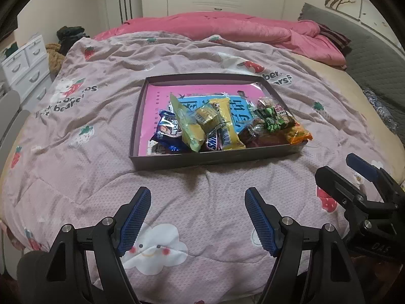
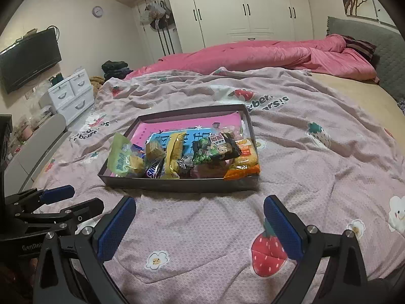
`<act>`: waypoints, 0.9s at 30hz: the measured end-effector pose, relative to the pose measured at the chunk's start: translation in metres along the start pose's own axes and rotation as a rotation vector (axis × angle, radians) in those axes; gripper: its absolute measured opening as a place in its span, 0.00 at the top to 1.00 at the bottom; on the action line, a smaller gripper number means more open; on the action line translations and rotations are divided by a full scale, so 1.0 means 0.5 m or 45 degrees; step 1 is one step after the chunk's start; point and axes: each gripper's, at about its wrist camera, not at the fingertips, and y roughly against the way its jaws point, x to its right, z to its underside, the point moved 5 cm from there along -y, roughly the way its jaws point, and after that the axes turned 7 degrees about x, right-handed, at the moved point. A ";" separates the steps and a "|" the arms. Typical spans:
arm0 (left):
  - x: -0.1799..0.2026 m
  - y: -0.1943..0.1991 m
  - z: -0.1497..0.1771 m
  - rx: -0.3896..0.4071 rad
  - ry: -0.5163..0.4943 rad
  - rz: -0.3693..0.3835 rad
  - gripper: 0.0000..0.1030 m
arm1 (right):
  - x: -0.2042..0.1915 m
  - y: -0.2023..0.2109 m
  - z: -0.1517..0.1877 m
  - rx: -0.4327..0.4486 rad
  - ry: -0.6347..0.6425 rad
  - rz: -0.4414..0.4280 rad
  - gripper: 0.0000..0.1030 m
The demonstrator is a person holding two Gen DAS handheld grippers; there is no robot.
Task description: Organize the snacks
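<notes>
Lying beyond both empty jaws — snack-filled box (image 1: 215,158), untouched

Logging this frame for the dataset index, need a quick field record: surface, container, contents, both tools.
surface: pink strawberry-print quilt on a bed
container: shallow dark box, open top, lying flat on the quilt
contents: snack packs piled toward the near side; green pouch, yellow pack, Snickers bar, blue pack, orange pack at the near right corner
box floor: pink sheet showing at far left
left tool: open, empty, short of the box
right tool: open, empty, short of the box
</notes>
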 end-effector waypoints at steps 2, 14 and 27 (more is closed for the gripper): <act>-0.002 -0.001 0.000 0.000 -0.002 -0.005 0.25 | -0.001 0.000 0.001 -0.003 0.001 0.000 0.01; -0.007 -0.010 0.002 -0.016 0.012 -0.019 0.25 | 0.001 -0.005 0.005 -0.015 0.005 0.003 0.01; -0.011 -0.016 0.000 -0.022 0.022 -0.034 0.24 | 0.006 -0.009 0.011 -0.024 0.020 0.019 0.01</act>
